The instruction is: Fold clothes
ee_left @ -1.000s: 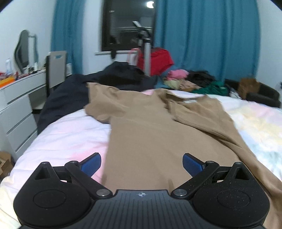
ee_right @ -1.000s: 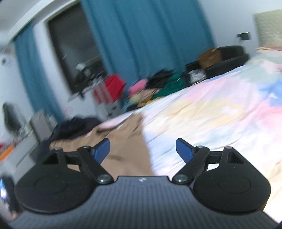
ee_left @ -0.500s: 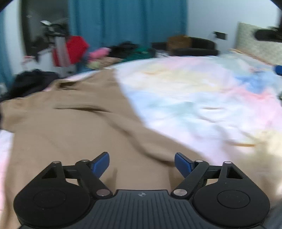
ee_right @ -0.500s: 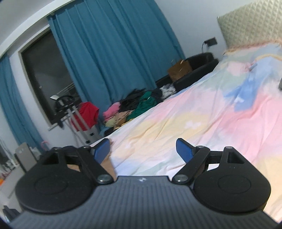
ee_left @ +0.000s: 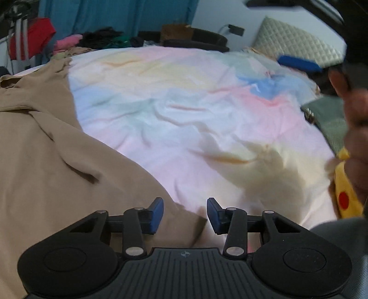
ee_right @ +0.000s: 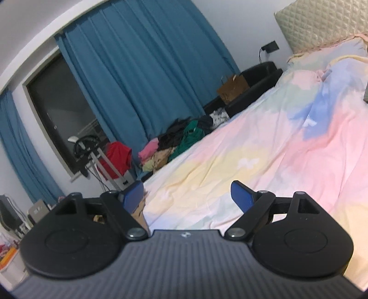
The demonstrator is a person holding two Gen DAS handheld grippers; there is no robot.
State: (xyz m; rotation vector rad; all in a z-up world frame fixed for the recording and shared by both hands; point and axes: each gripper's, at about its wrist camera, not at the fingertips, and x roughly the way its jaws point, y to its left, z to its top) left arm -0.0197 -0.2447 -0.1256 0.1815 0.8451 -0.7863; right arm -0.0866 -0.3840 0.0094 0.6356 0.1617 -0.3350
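At the far left of the left wrist view a red garment (ee_left: pixel 34 32) hangs on a stand before the teal curtain (ee_left: pixel 115 13), with a heap of clothes (ee_left: pixel 99 41) beside it. The tan shirt (ee_left: pixel 46 149) lies spread over the left half of the bed (ee_left: pixel 195 96), its near hem corner running between the blue pads of the left claw (ee_left: pixel 185 215), whose jaws are closing around the cloth but do not yet press it. To the right lie a grey-green cloth (ee_left: pixel 331 119) and a yellow item with a red dot (ee_left: pixel 345 197), partly hidden by a blurred hand (ee_left: pixel 356 128). A second ago this claw stood wide and faced the window across the shirt's body; now it points down at the hem. The right wrist view alone shows the dark window (ee_right: pixel 62 110), a brown paper bag (ee_right: pixel 232 88) and the quilted headboard (ee_right: pixel 322 20); the right claw (ee_right: pixel 187 195) hangs wide open above the pastel cover, only a scrap of tan showing by its left finger.
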